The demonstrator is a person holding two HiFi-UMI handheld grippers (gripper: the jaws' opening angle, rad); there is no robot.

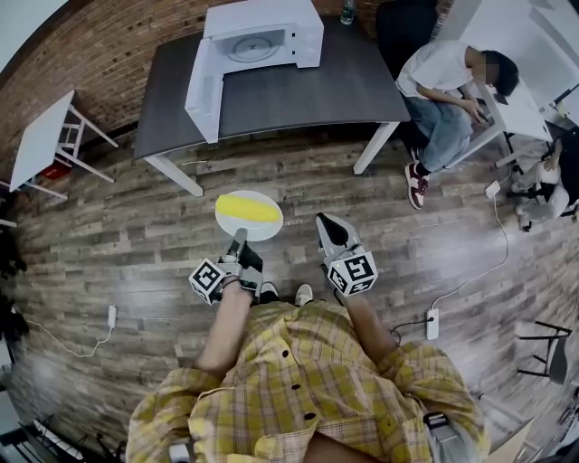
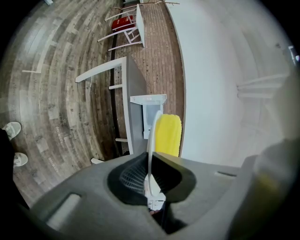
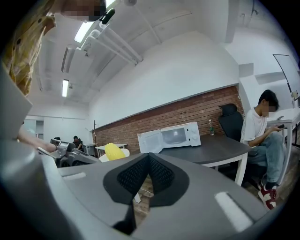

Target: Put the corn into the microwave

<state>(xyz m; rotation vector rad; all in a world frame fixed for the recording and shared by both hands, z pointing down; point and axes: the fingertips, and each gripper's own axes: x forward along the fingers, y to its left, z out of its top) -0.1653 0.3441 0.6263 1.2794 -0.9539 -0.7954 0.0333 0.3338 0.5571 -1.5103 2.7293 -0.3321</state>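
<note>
A yellow corn cob (image 1: pixel 247 210) lies on a white plate (image 1: pixel 257 226) held above the wooden floor. My left gripper (image 1: pixel 238 237) is shut on the plate's near rim. In the left gripper view the plate (image 2: pixel 151 140) stands edge-on between the jaws, with the corn (image 2: pixel 168 135) beyond it. My right gripper (image 1: pixel 324 222) is beside the plate, shut and holding nothing (image 3: pixel 149 164). The white microwave (image 1: pixel 262 36) stands on the dark table (image 1: pixel 298 90) ahead, with its door (image 1: pixel 204 86) swung open to the left. The right gripper view shows the microwave (image 3: pixel 176 136) and the corn (image 3: pixel 114 151).
A person (image 1: pixel 448 86) sits at the right by a white desk, feet near the table's right leg. A bottle (image 1: pixel 347 11) stands behind the microwave. A small white table (image 1: pixel 41 136) is at the left. Power strips (image 1: pixel 431 323) and cables lie on the floor.
</note>
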